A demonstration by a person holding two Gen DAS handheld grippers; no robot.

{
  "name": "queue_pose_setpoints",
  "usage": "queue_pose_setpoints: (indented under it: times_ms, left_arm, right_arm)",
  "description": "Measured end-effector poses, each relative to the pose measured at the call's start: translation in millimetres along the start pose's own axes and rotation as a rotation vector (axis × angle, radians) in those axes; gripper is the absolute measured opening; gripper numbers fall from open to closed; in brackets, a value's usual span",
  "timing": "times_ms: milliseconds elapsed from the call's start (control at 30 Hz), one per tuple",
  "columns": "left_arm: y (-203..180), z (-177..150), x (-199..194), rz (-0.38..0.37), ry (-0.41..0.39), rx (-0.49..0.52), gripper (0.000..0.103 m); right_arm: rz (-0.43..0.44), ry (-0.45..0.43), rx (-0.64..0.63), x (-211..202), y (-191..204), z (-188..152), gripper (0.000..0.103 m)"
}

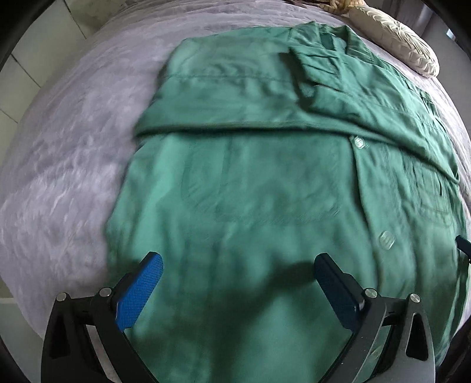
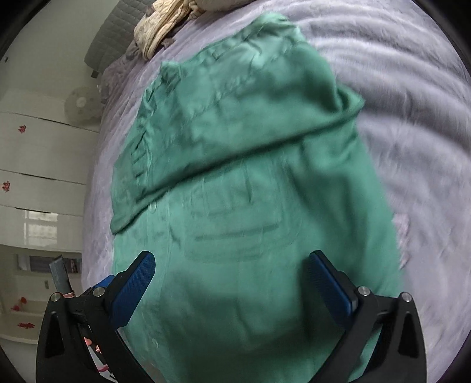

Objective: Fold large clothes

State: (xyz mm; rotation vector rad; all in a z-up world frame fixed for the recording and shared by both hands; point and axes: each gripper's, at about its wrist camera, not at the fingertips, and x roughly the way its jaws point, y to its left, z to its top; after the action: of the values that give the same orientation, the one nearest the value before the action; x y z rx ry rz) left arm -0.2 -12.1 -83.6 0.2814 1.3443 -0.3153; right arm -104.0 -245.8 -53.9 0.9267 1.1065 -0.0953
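A large green button-up shirt [image 1: 250, 182] lies flat on a grey bed, front up, with both sleeves folded across the chest and white buttons down the placket. It also shows in the right wrist view [image 2: 250, 191]. My left gripper [image 1: 237, 262] is open and empty, hovering over the shirt's lower part near the hem. My right gripper [image 2: 231, 259] is open and empty too, over the lower part of the shirt. The blue pad [image 1: 463, 244] of the right gripper peeks in at the right edge of the left wrist view.
The grey bedspread [image 1: 73, 165] surrounds the shirt. A cream cushion [image 1: 394, 41] lies beyond the collar. Beige crumpled fabric [image 2: 164, 26] sits at the head of the bed. White drawers [image 2: 38, 165] and a fan [image 2: 81, 103] stand beside the bed.
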Motion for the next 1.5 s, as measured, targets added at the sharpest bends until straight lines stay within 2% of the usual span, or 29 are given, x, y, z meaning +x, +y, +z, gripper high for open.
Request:
queue_pose_setpoints:
  times_ms: [267, 467, 567, 700, 833, 933, 1000, 1167, 1267, 1400, 1467, 1500]
  left_arm:
    - [70.8, -43.9, -12.1, 0.022, 0.032, -0.037, 0.103]
    - [105.4, -73.6, -11.3, -0.020, 0.096, -0.059, 0.103]
    - [117.1, -89.8, -8.7, -0.050, 0.130, -0.056, 0.103]
    - [128.6, -111.5, -9.3, -0.132, 0.166, -0.052, 0.103]
    - [135.8, -129.7, -5.1, -0.157, 0.193, -0.044, 0.103]
    - [133.1, -146.1, -4.2, -0.180, 0.207, -0.029, 0.103]
    - [133.0, -152.9, -3.4, -0.210, 0.214, -0.031, 0.103]
    - [137.9, -163.8, 2.5, -0.239, 0.226, -0.041, 0.103]
    - [138.0, -172.8, 6.8, -0.243, 0.225, -0.054, 0.103]
    - [130.4, -172.4, 16.8, -0.246, 0.229, -0.061, 0.103]
    - [123.2, -167.6, 20.4, -0.252, 0.227, -0.064, 0.103]
    - [125.0, -168.2, 20.5, -0.260, 0.225, -0.069, 0.103]
  right_arm:
    - [-0.068, 0.010, -0.007, -10.2, 15.1, -36.9, 0.103]
    - [-0.080, -0.016, 0.037, -30.5, 14.7, -63.1, 0.103]
    - [-0.095, -0.023, 0.077, -43.3, 3.4, -78.8, 0.103]
    - [-0.124, -0.037, 0.135, -62.6, -19.6, -102.8, 0.103]
    - [-0.113, -0.088, 0.214, -87.7, -50.7, -127.0, 0.103]
    - [-0.183, -0.135, 0.286, -104.7, -74.7, -143.2, 0.103]
    - [-0.157, -0.142, 0.330, -108.7, -90.6, -151.5, 0.103]
    - [0.067, -0.033, 0.423, -85.4, -114.7, -172.0, 0.103]
    - [0.174, -0.007, 0.444, -71.4, -107.6, -178.6, 0.103]
    - [0.385, -0.043, 0.435, -65.5, -82.9, -168.7, 0.103]
    - [0.424, -0.045, 0.413, -62.8, -73.9, -161.9, 0.103]
    - [0.405, -0.034, 0.401, -59.9, -69.9, -158.9, 0.103]
